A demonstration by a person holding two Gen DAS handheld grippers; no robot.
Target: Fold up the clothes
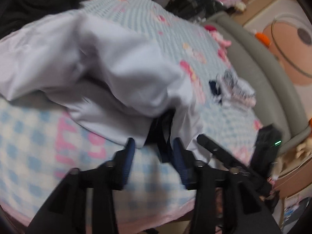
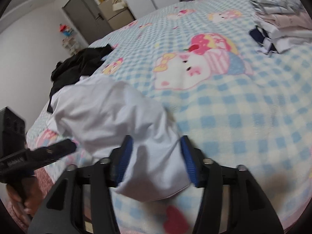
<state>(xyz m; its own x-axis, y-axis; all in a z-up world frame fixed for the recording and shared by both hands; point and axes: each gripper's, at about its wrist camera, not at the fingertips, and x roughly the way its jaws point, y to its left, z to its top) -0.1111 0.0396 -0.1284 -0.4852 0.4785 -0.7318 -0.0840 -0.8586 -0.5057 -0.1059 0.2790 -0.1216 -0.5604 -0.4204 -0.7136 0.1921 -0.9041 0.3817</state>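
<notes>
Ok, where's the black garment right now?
In the right wrist view the black garment lies at the blanket's left edge, just beyond the white shirt.

A bed covered by a blue-and-white checked blanket [image 2: 243, 105] printed with pink cartoon cats fills the right wrist view, with a grey door [image 2: 85, 13] and a beige cabinet [image 2: 117, 13] at the upper left against a white wall [image 2: 25, 44]. In the left wrist view the same blanket [image 1: 29, 136] spreads across the lower left, a grey padded bed edge [image 1: 259, 74] curves down the right, and a tan floor mat [image 1: 288, 44] with round markings lies at the upper right.
</notes>
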